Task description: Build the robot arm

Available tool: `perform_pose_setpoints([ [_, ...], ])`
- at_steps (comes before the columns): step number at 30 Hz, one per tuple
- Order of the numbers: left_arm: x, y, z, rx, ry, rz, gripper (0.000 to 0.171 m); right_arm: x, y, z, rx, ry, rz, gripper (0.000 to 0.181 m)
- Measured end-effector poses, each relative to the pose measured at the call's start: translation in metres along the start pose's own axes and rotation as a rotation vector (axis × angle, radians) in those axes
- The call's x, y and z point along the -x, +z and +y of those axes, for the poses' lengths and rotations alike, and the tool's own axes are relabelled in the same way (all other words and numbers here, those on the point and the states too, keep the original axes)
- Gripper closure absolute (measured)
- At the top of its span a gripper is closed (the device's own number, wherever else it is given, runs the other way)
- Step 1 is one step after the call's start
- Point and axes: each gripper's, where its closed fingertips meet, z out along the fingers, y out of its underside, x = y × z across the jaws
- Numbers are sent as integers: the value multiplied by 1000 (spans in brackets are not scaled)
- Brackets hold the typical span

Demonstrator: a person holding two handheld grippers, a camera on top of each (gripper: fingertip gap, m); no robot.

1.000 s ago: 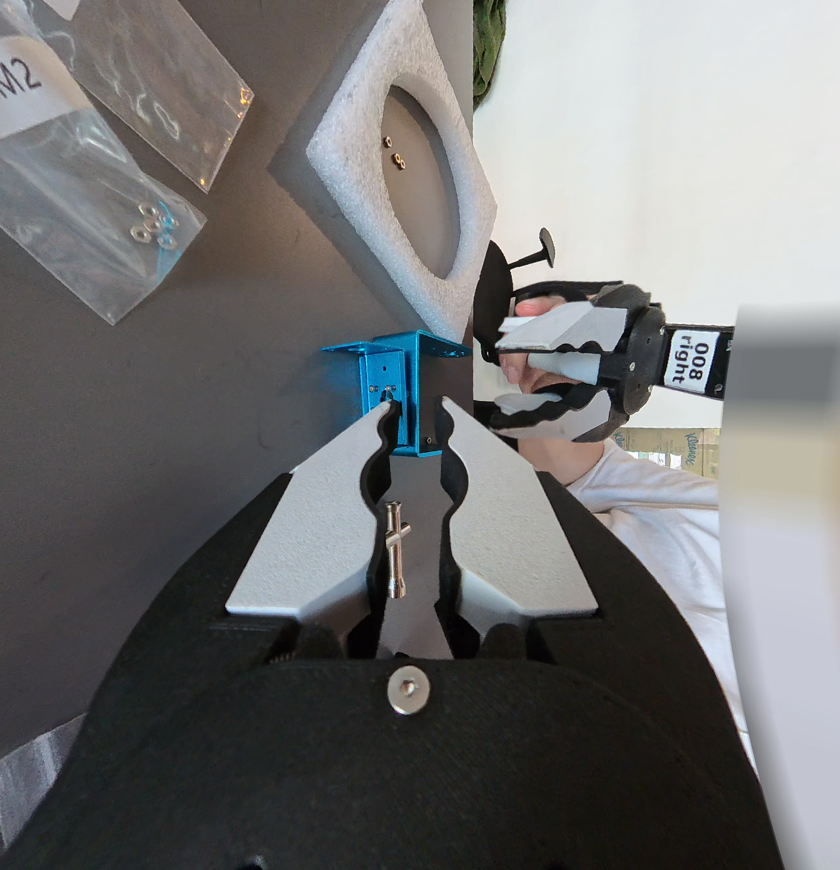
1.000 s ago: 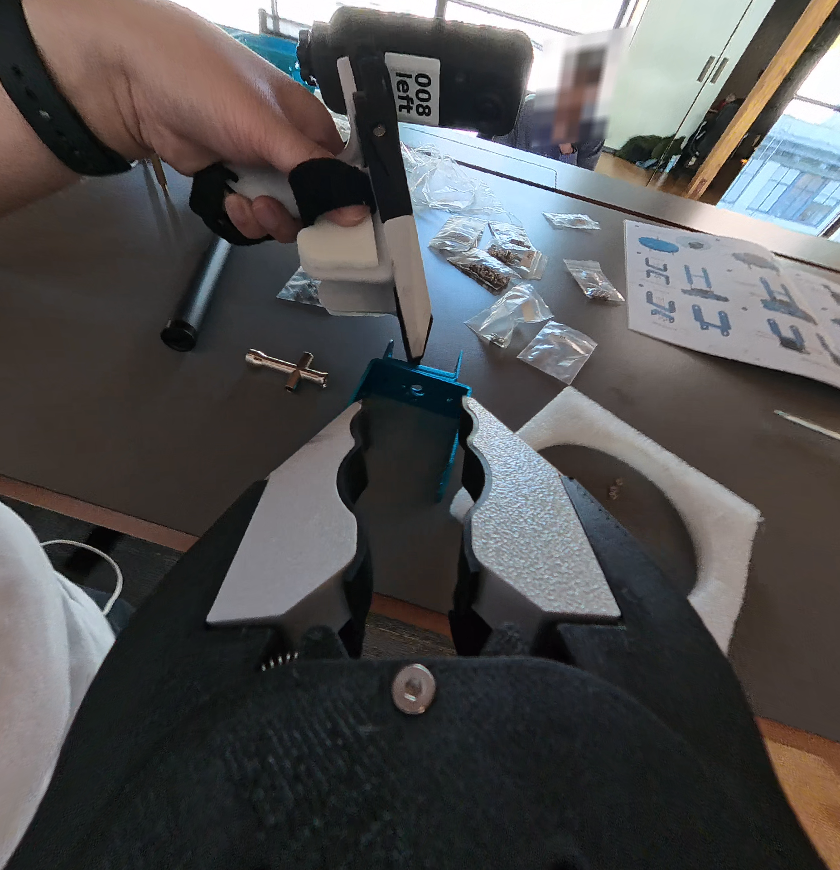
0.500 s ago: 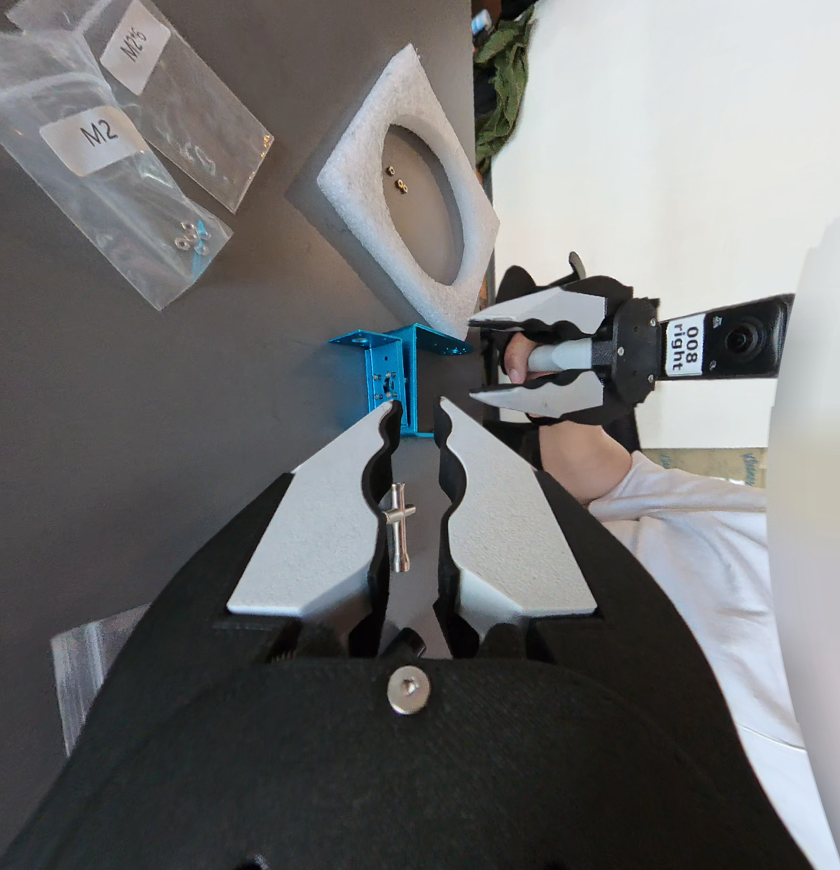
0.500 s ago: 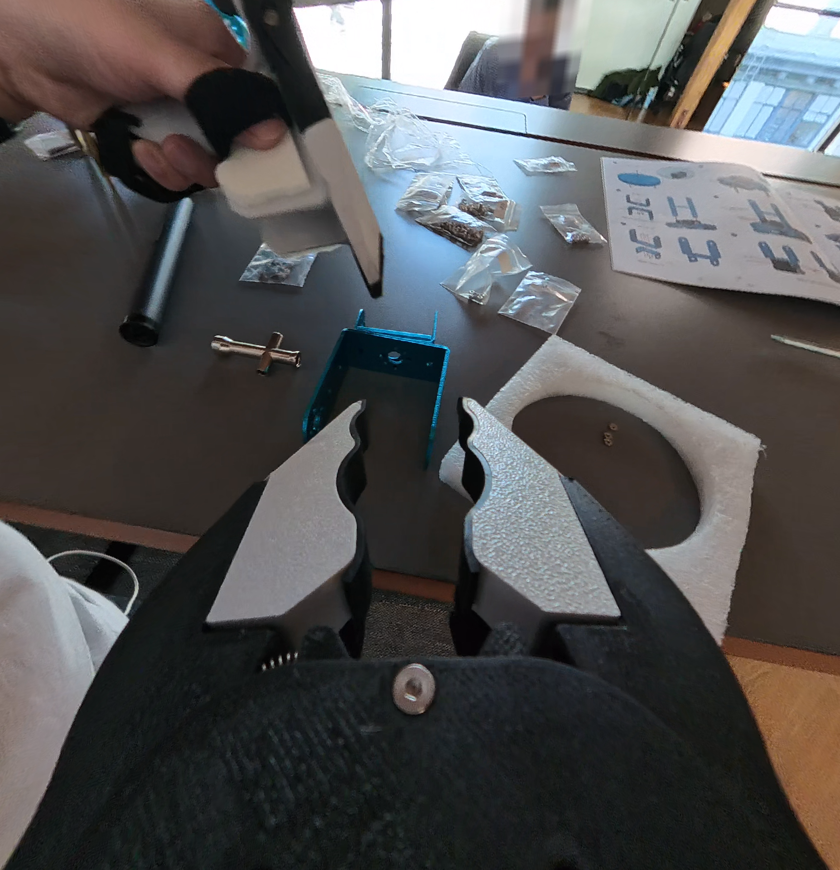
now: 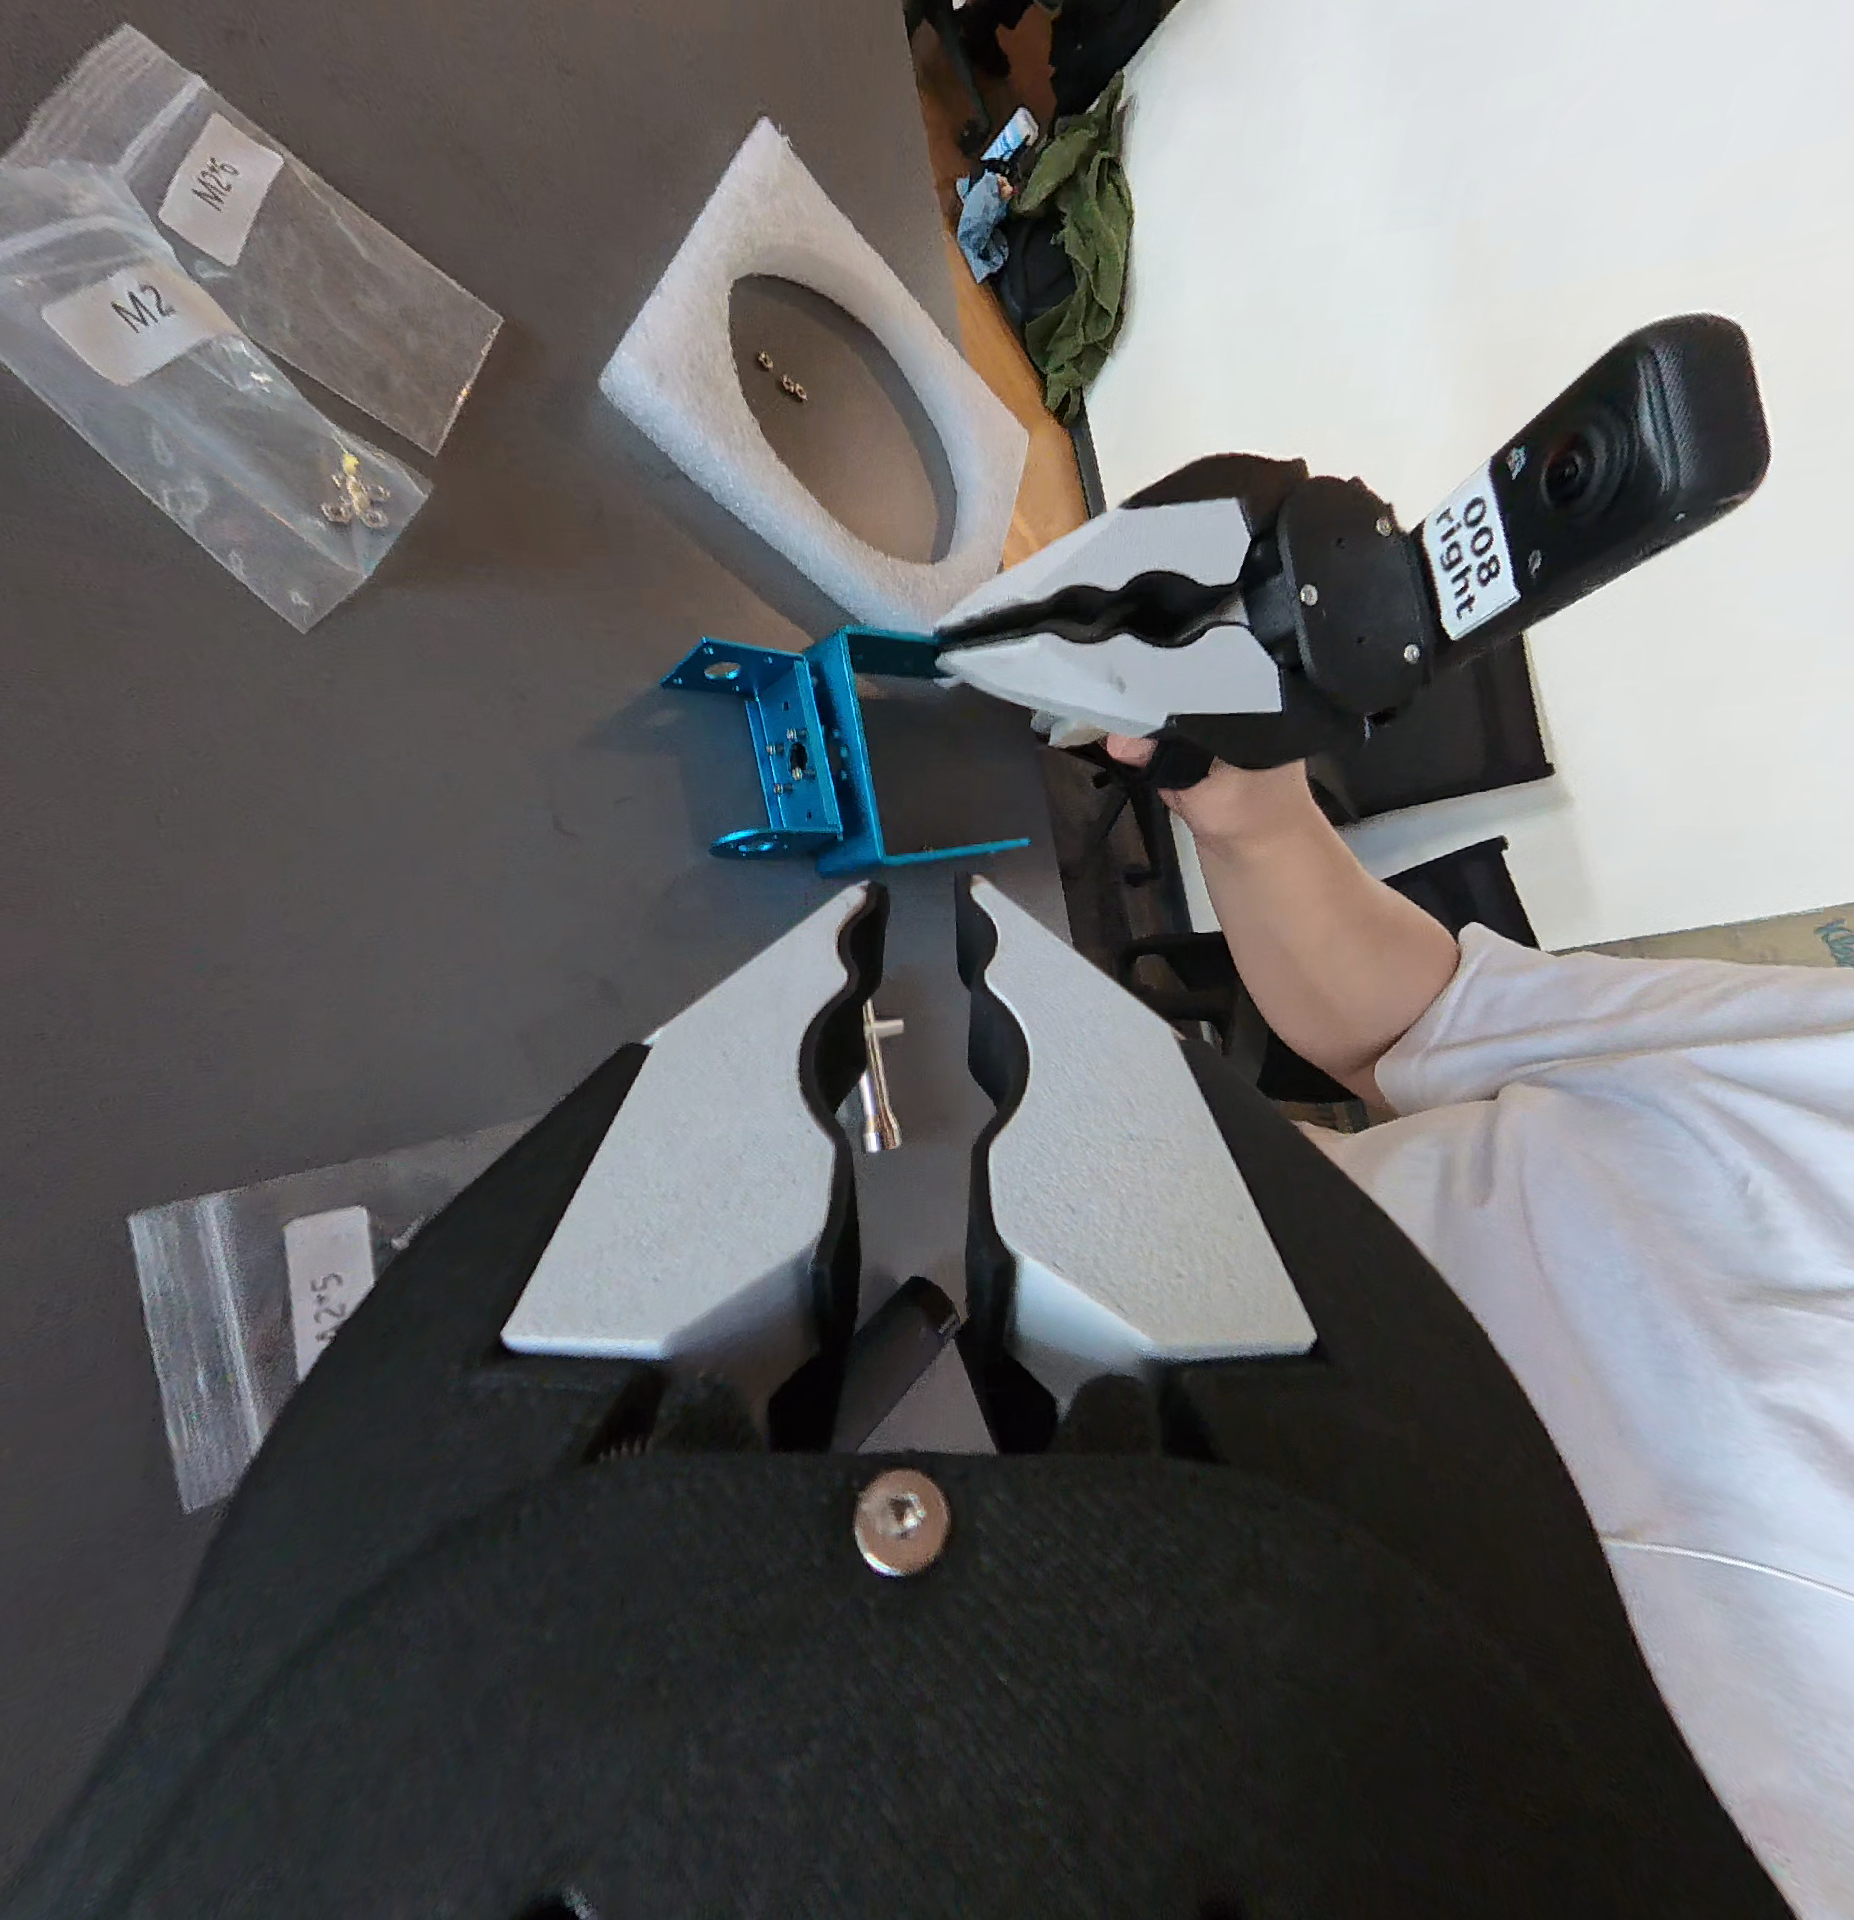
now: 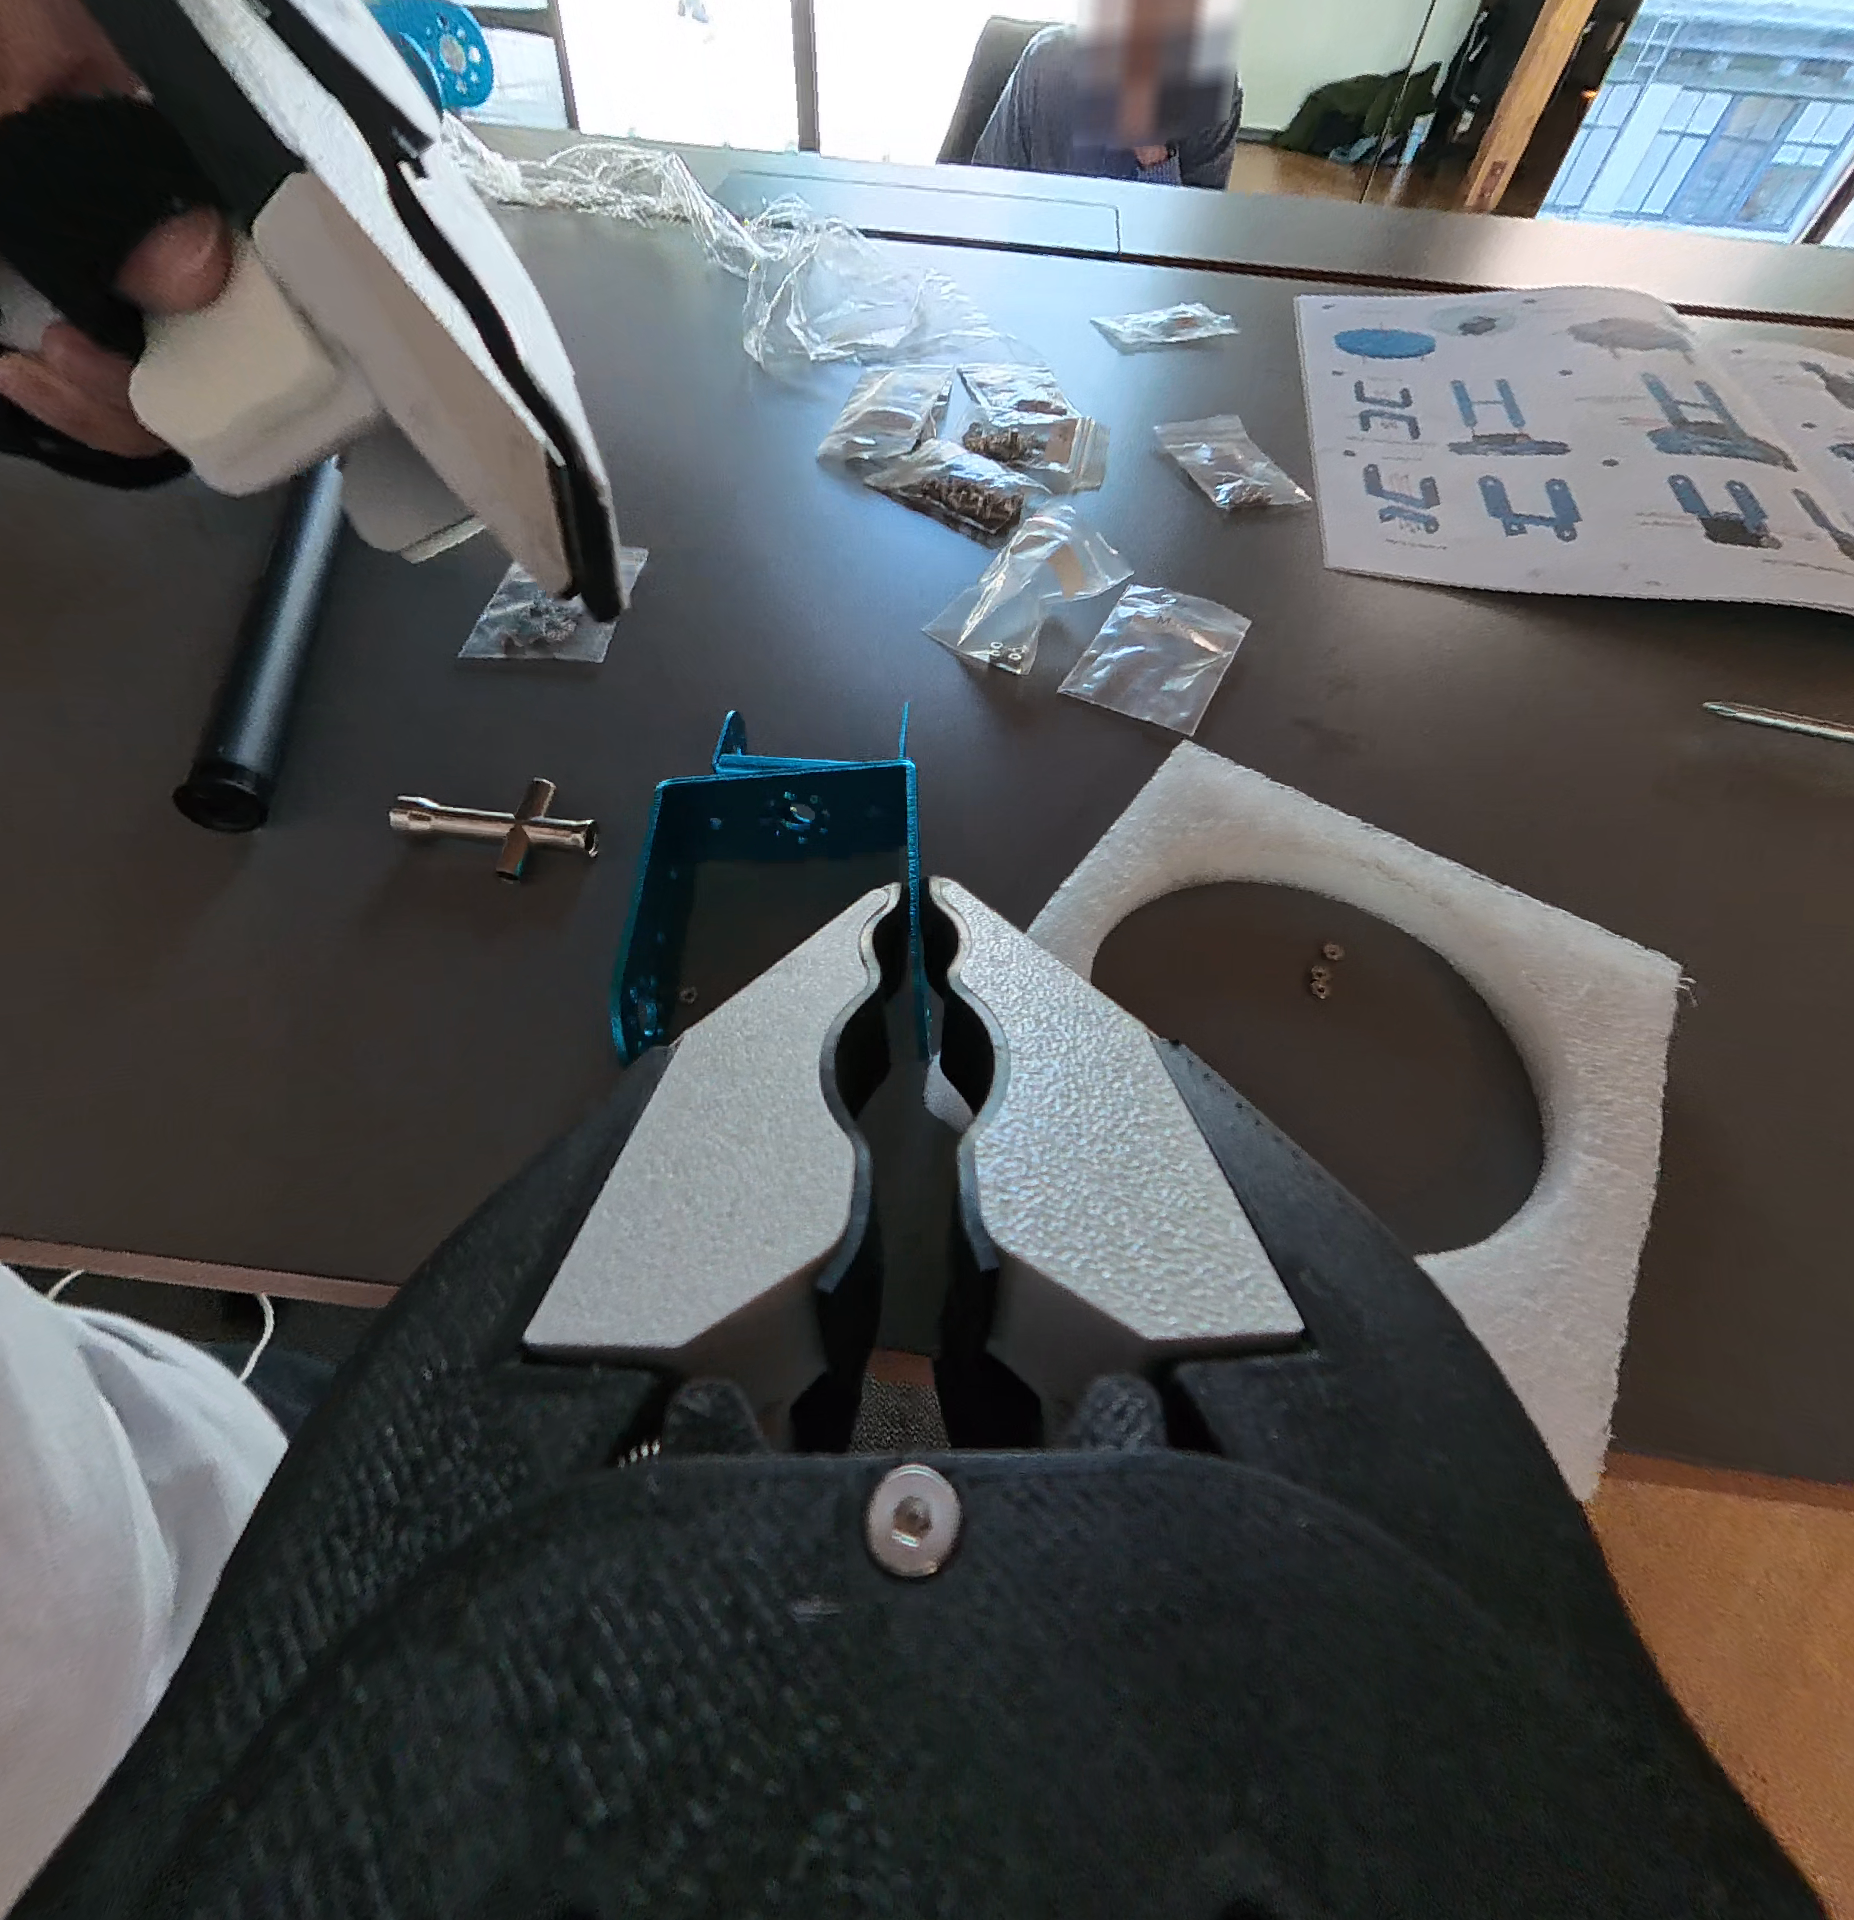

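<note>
A blue metal U-bracket stands on the dark table. My right gripper is shut on the bracket's right side flange. The left wrist view shows the same grip on the bracket, with the right gripper coming in from the table edge. My left gripper is open and empty. It hovers above the table, a little short of the bracket, over a silver cross wrench. In the right wrist view the left gripper hangs at the upper left, above a small bag.
The cross wrench and a black tube lie left of the bracket. A white foam frame with small nuts in its hole lies to the right. Several hardware bags and an instruction sheet lie beyond. A person sits across the table.
My left gripper has lifted off the bracket and drawn back to the left. My right gripper has moved forward and shut on the bracket's side flange.
</note>
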Motion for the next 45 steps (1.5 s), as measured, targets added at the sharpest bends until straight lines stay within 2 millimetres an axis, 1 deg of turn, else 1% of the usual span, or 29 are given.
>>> perform_pose_setpoints([
  [5,-7,-6,10,-26,-3,0,160,1,-3,-6,-71,5,-16,181],
  [7,-9,-10,14,-43,3,-10,161,1,-7,-15,-137,45,-46,181],
  [9,-13,-13,17,-72,24,-15,162,-4,-12,-24,-183,93,-72,181],
  [13,-18,-13,20,-120,168,-81,162,-25,-21,-36,-210,143,-104,181],
  [14,-15,-12,19,-129,214,-120,161,-31,-23,-36,-198,140,-109,181],
  [16,-10,-11,15,-147,300,-201,152,-44,-25,-34,-171,126,-114,181],
  [20,-1,-6,6,-152,431,-325,148,-64,-31,-27,-116,91,-180,181],
  [22,5,-3,2,-161,444,-371,146,-75,-33,-22,-81,56,-211,181],
  [24,10,0,-1,-159,422,-395,144,-84,-33,-19,-46,32,-255,180],
  [28,6,9,-9,-175,423,-403,142,-98,-26,-20,-19,-3,-345,181],
  [31,7,16,-15,-143,414,-443,145,-102,-17,-22,-1,-17,-424,180],
  [33,5,23,-15,-94,419,-454,145,-105,-10,-22,14,-36,-459,180],
  [35,7,28,-12,-43,443,-484,148,-107,-4,-22,16,-49,-489,180],
  [38,18,30,-8,15,427,-530,151,-104,3,-25,-6,-34,-539,180],
  [42,14,33,-11,-18,304,-432,149,-96,9,-27,-18,-35,-584,180],
  [45,19,31,-7,16,297,-471,145,-88,9,-28,-12,-57,-619,180],
])
